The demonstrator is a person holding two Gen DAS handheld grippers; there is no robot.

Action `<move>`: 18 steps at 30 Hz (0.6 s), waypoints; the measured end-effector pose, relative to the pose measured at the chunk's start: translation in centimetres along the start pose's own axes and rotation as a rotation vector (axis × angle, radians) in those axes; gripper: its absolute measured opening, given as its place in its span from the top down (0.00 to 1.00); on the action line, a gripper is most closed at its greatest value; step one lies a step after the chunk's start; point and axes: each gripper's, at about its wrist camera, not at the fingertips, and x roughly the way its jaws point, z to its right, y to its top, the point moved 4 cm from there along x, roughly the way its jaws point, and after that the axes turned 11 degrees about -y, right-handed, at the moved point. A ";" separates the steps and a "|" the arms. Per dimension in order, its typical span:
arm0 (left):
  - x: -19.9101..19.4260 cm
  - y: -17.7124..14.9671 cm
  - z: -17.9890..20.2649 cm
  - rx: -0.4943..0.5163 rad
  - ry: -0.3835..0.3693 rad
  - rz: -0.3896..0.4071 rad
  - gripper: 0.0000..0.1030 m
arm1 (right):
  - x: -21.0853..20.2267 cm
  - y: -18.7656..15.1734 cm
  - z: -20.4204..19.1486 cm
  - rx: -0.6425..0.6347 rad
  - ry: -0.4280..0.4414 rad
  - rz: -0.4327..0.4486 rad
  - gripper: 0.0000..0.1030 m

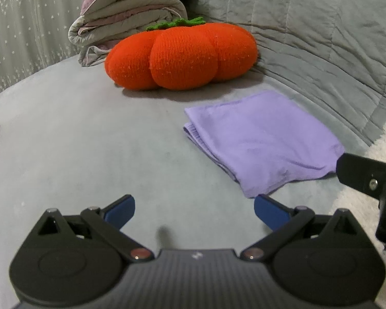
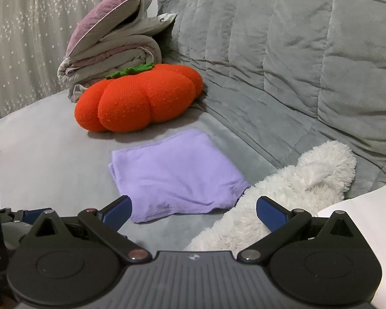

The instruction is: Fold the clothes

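Grey velvety sofa seat (image 1: 77, 134) stretches before us, an orange knitted pumpkin cushion (image 1: 182, 54) at the far side. Our folded lilac cloth (image 1: 262, 139) lies flat near the quilted backrest (image 2: 296, 51), beside a white fluffy plush (image 2: 308, 180). Our left gripper (image 1: 194, 209) and right gripper (image 2: 194, 209) hover with fingers spread apart, empty.

The left gripper (image 1: 194, 212) and the right gripper (image 2: 194, 212) both have blue-padded fingers (image 1: 122, 211) spread wide, holding nothing (each angled slightly downward).
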 end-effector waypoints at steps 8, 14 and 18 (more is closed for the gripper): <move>0.0 -0.1 0.1 -0.007 -0.018 0.001 0.00 | 0.1 0.0 -0.1 -0.004 -0.001 -0.002 0.00; 0.0 -0.1 0.3 -0.017 -0.035 0.001 0.00 | 0.1 0.0 -0.2 -0.005 -0.002 0.000 0.00; 0.0 -0.2 0.4 -0.018 -0.036 -0.002 0.00 | 0.0 -0.1 -0.2 -0.004 -0.001 0.002 0.00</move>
